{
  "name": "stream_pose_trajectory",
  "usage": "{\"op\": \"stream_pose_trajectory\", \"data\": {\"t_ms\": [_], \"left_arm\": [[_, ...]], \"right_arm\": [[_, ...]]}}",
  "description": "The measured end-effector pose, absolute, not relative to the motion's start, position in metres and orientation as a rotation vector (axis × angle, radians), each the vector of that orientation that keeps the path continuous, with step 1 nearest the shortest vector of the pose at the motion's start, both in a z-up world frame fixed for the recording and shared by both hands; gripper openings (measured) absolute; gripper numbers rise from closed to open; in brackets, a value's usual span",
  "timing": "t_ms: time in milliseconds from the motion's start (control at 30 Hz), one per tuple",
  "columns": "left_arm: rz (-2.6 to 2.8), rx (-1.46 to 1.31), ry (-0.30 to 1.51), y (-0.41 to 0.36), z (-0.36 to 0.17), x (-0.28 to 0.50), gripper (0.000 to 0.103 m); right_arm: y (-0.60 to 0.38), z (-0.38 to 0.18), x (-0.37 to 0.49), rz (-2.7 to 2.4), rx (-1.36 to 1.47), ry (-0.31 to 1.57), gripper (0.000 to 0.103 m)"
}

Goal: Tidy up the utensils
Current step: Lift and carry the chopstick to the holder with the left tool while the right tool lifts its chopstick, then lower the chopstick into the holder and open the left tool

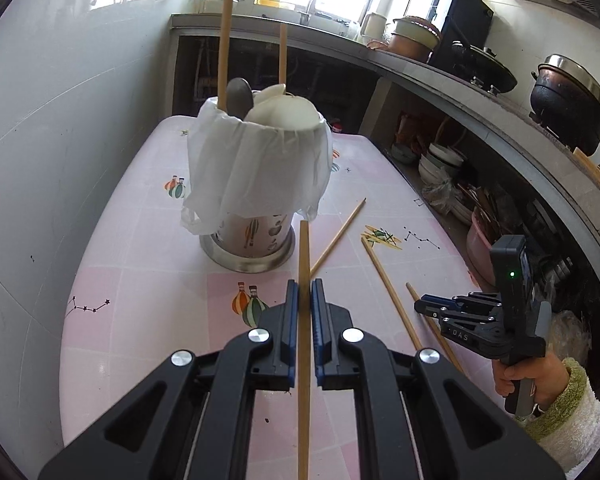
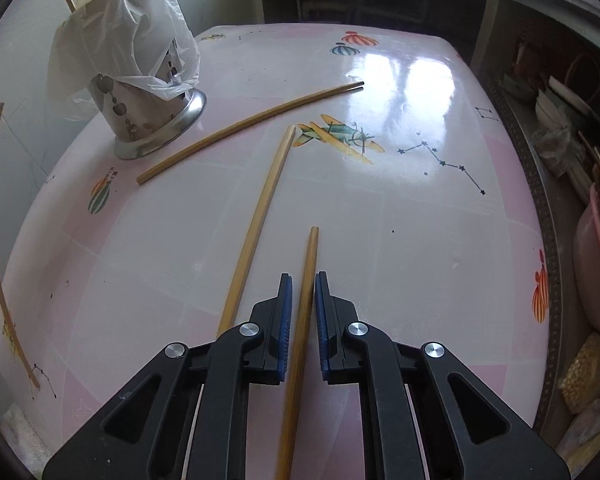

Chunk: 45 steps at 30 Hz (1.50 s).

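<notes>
Jaws shut, left gripper [image 1: 304,294] chopstick [image 1: 304,256] lengthwise, seemingly toward holder [image 1: 256,236]

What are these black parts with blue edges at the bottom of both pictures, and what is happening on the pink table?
They are two hand-held grippers, not a robot; a person holds one in each hand, and each carries a camera looking along its fingers. One picture comes from the left gripper, which is shut on a wooden chopstick. The other comes from the right gripper, shut on another chopstick. The left view also shows the right gripper from the side, with the person's hand. On the table stand a metal utensil holder with a white plastic bag over it, and two loose chopsticks lie nearby.
</notes>
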<state>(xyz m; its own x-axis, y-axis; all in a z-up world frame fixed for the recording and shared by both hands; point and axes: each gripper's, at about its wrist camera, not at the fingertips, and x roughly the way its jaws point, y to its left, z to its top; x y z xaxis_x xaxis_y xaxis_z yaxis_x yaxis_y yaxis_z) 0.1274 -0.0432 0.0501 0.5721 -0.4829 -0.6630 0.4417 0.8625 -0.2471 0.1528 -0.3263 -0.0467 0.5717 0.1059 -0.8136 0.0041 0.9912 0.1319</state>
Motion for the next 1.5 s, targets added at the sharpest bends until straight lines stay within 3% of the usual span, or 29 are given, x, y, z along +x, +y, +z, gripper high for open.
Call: {"op": "stream_pose_trajectory", "data": {"t_ms": [200, 467, 800, 1500], "left_arm": [[-0.540, -0.083, 0.774, -0.031, 0.056, 0.126, 0.006], [-0.553, -0.094, 0.728, -0.022, 0.071, 0.120, 0.006], [-0.581, -0.117, 0.586, -0.002, 0.129, 0.106, 0.006], [-0.590, -0.113, 0.194, 0.000, 0.277, 0.147, 0.006]], "right_arm": [[-0.341, -0.035, 0.145, 0.095, 0.272, 0.929, 0.004], [-0.379, 0.030, 0.103, 0.176, 0.473, 0.738, 0.004], [-0.387, 0.099, 0.078, 0.261, 0.525, 0.525, 0.004], [-0.381, 0.122, 0.100, 0.356, 0.500, 0.459, 0.004]]}}
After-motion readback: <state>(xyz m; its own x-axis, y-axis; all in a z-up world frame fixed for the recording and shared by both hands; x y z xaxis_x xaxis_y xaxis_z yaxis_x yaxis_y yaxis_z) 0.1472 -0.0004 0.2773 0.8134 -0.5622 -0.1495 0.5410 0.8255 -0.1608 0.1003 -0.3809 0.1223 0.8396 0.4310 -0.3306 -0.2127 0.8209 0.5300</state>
